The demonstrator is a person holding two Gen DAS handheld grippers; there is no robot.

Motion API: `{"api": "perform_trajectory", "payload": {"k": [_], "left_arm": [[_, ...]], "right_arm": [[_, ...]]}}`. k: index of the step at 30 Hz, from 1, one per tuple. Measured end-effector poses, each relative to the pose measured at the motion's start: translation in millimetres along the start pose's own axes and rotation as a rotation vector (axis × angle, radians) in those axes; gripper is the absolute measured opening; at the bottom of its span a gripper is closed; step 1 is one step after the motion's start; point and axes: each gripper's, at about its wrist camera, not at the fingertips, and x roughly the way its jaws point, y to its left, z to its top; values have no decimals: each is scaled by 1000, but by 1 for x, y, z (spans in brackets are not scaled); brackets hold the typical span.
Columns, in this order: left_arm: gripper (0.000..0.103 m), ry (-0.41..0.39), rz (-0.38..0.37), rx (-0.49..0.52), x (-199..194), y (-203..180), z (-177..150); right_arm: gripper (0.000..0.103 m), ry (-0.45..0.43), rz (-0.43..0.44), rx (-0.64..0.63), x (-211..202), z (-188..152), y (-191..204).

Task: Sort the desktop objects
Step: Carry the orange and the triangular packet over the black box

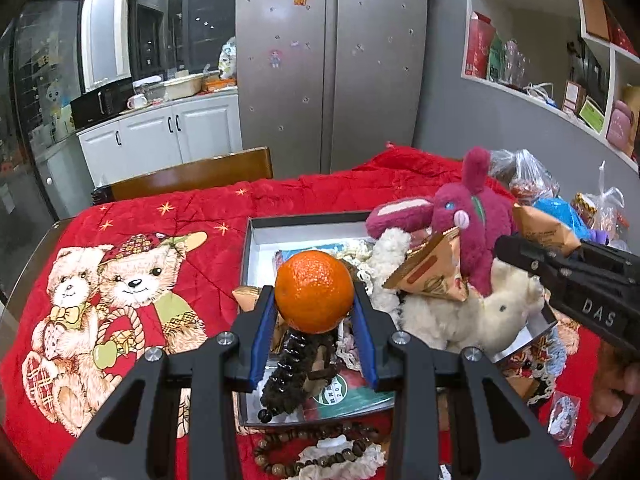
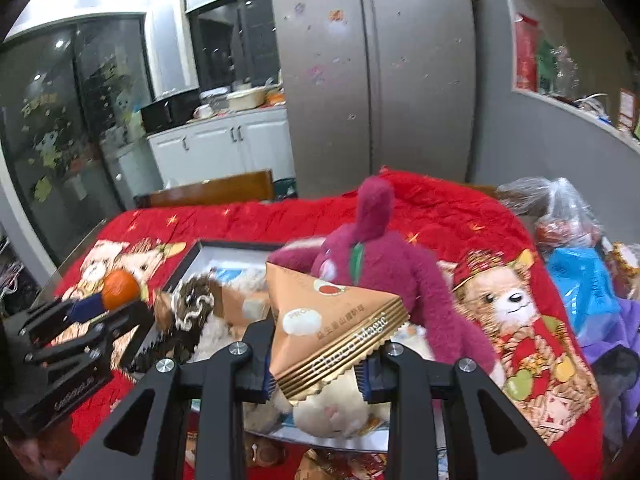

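My left gripper point(image 1: 314, 312) is shut on an orange point(image 1: 314, 291) and holds it above a grey-rimmed white box point(image 1: 256, 236); the orange also shows in the right wrist view point(image 2: 120, 289). My right gripper point(image 2: 318, 364) is shut on a tan triangular snack packet point(image 2: 332, 332), held above the box's right side; the packet also shows in the left wrist view point(image 1: 544, 230). A magenta plush point(image 1: 468, 220) and a cream plush point(image 1: 480, 316) lie in the box, with another tan packet point(image 1: 432, 272), a dark hair claw point(image 1: 292, 372) and lace.
A red quilt with bear prints point(image 1: 132, 280) covers the table. A bead bracelet point(image 1: 316, 452) lies before the box. Plastic bags point(image 2: 568, 232) pile at the right edge. A wooden chair back point(image 1: 192, 176) stands behind the table.
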Motion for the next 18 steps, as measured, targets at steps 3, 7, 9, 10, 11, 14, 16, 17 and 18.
{"api": "perform_trajectory", "payload": {"k": [3,7,9,10,11,14,16,17,18], "left_arm": [[37,8,-18,-2,4,1,-1],[37,6,-10,6,3,-1,-2],[37,7,-13,8,2,-3,-3],[37,14,-8,12,4,-4,-3],[37,16,-7,13,4,-4,-3],[37,18,-11,14,4,-5,-4],[37,15,-19,16,3,-6,-4],[37,15,-18,17,3,-6,-4],[37,16,-16,19,3,-6,-4]], "right_arm": [[30,29,24,-9,9,-5,2],[30,40,15,-48,15,-9,9],[30,60,52,-25,19,-10,8],[30,62,53,-22,20,-11,8],[30,62,42,-33,21,-12,9],[30,78,44,-31,24,-14,9],[30,87,68,-14,24,-14,8],[30,86,61,-19,23,-14,9],[30,84,49,-30,22,-14,11]]}}
